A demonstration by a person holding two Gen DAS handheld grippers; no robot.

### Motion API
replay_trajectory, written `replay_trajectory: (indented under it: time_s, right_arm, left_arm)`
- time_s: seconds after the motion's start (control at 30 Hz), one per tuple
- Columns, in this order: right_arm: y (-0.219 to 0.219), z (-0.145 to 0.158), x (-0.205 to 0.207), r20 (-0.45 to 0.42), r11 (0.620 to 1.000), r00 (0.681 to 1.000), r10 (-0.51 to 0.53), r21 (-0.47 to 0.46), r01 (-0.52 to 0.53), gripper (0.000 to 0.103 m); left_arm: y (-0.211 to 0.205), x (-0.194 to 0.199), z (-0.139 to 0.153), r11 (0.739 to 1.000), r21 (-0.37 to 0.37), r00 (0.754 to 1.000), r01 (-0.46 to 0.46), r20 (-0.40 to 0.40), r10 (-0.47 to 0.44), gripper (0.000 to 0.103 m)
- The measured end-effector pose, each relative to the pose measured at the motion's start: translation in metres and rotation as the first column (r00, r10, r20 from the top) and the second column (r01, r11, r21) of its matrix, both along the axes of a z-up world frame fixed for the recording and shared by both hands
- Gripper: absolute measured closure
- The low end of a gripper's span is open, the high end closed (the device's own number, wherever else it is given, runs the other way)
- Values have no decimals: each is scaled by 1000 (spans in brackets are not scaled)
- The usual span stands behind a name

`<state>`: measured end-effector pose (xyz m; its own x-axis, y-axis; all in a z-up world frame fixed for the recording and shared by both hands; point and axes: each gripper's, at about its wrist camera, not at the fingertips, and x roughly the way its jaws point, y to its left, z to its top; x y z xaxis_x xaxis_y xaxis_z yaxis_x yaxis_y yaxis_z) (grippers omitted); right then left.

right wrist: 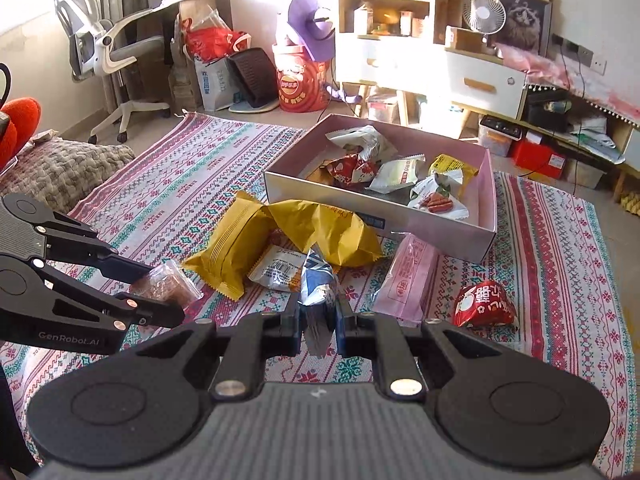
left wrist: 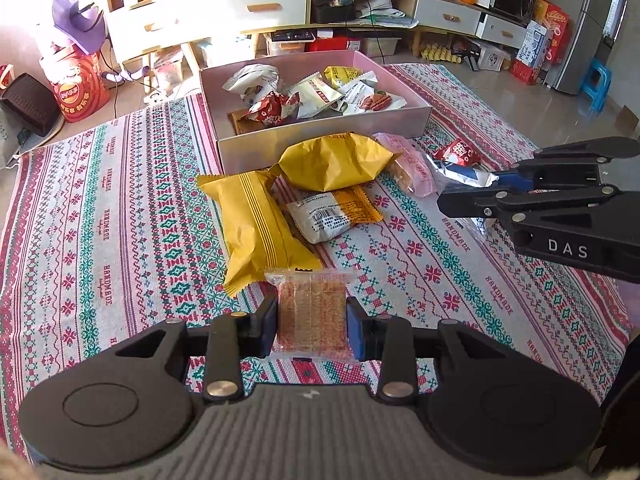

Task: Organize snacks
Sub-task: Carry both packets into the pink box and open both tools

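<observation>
L claw (left wrist: 312,322) clamped on a clear-wrapped reddish-brown crispy snack bar (left wrist: 311,312), pads on both long sides, bar lifted off the patterned woven cloth (left wrist: 120,200). R claw (right wrist: 319,318) pinched tight on a silver-and-blue foil snack packet (right wrist: 316,280), also held above the cloth. Open pink rectangular cardboard box (left wrist: 320,142) sits further back, w/ several wrapped snacks inside. Loose on cloth in front of box: two yellow pillow packs (left wrist: 256,224), small white-orange packet (left wrist: 328,216), pink translucent packet (right wrist: 404,280), red crinkled packet (right wrist: 484,304) off to the right, apart from the rest.
</observation>
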<state>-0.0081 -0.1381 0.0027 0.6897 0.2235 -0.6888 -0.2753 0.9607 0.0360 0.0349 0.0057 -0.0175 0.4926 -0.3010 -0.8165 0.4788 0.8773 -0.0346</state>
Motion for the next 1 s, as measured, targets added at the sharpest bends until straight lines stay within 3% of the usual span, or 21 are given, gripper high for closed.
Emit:
replay_trajectory:
  time_s: [0.53,0.8,1.0]
  right_arm:
    - [-7,18,42,35,997,997,-61,58,59,89]
    - [-31,14,83,-18,981,991,-129,143,130,89]
    - [-46,2,114,-93,960,982,-161,216,178,89]
  left_arm:
    - [-9,59,22,985,-121,991,-126,28,131,62]
    - [-18,107,26,967,-180,980,-182,53,194,62]
    - [-24,144,16,949,-219,972,-227,13,236,62]
